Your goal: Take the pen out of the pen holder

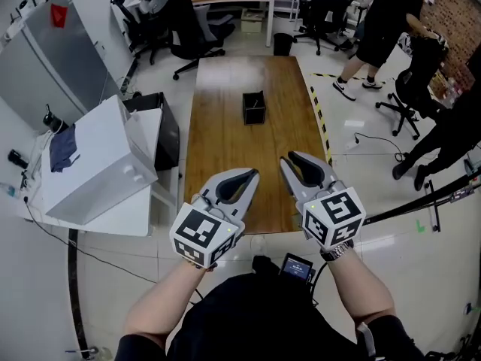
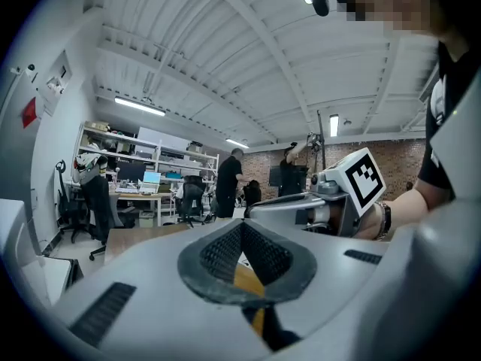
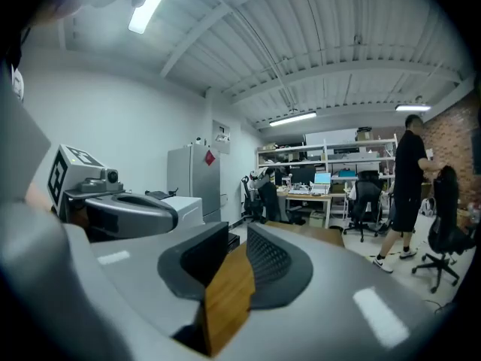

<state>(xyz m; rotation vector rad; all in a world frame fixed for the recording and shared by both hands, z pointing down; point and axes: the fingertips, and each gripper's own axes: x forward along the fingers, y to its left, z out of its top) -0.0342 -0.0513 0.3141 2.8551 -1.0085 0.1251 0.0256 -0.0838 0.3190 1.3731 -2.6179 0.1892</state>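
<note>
A black mesh pen holder (image 1: 254, 107) stands upright in the middle of the long wooden table (image 1: 218, 141). From here I cannot make out a pen inside it. Both grippers hover over the table's near edge, well short of the holder and pointing toward it. My left gripper (image 1: 252, 174) (image 2: 242, 228) has its tips together and nothing between them. My right gripper (image 1: 290, 160) (image 3: 237, 241) stands beside it with a gap between its pads; only the table's wood shows through that gap.
A white cabinet (image 1: 98, 164) and a black box (image 1: 161, 126) stand left of the table. Striped tape (image 1: 319, 115) runs along the floor on the right. People (image 1: 383, 28) and office chairs (image 1: 409, 89) are at the back right, desks and a bin (image 1: 283, 43) beyond the far end.
</note>
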